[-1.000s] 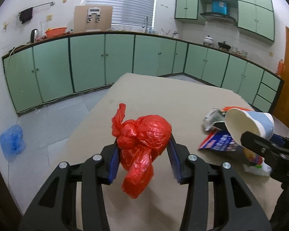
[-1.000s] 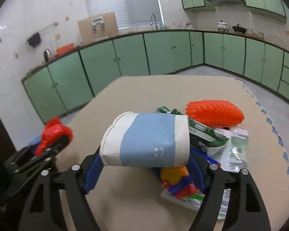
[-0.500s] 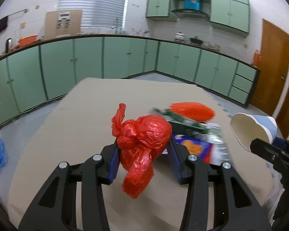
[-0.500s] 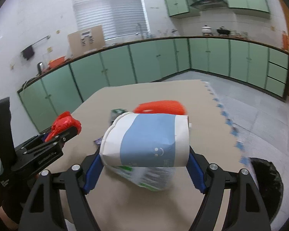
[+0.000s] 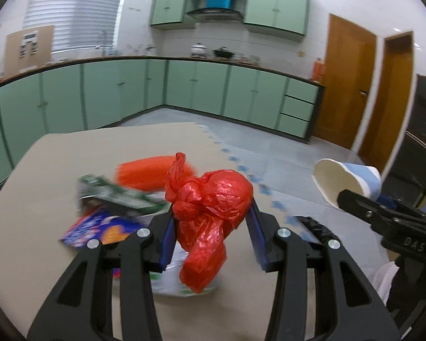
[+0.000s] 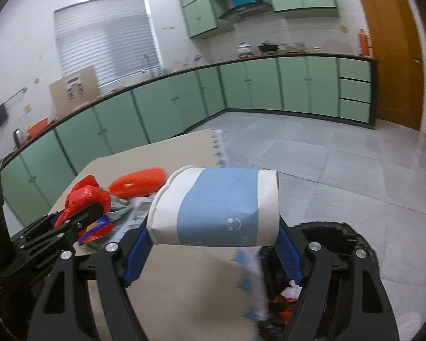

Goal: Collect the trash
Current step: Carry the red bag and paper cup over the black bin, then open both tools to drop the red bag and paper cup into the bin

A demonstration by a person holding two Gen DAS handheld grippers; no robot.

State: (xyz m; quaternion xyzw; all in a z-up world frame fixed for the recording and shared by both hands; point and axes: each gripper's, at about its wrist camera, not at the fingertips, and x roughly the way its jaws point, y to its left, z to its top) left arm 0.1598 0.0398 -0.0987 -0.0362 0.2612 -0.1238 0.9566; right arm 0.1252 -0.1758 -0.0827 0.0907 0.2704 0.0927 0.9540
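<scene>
My left gripper (image 5: 211,227) is shut on a knotted red plastic bag (image 5: 210,213), held above the beige table (image 5: 56,153). My right gripper (image 6: 213,244) is shut on a white and blue paper cup (image 6: 215,207) lying sideways between its blue pads. The cup (image 5: 346,182) also shows at the right of the left wrist view, and the red bag (image 6: 85,199) at the left of the right wrist view. A black-lined trash bin (image 6: 338,236) sits on the floor below the right gripper, with scraps inside. More trash lies on the table: an orange brush-like object (image 5: 147,172), a green carton (image 5: 113,193) and a colourful wrapper (image 5: 99,227).
Green cabinets (image 6: 156,105) line the far walls under a counter. Two wooden doors (image 5: 349,91) stand at the right. Grey tiled floor (image 6: 312,153) spreads beyond the table's right edge, and a dark appliance (image 5: 423,142) stands at the far right.
Both grippers have swung to the right with their loads. The trash pile has slid to the left of view, and the doors and the black bin have come into sight.
</scene>
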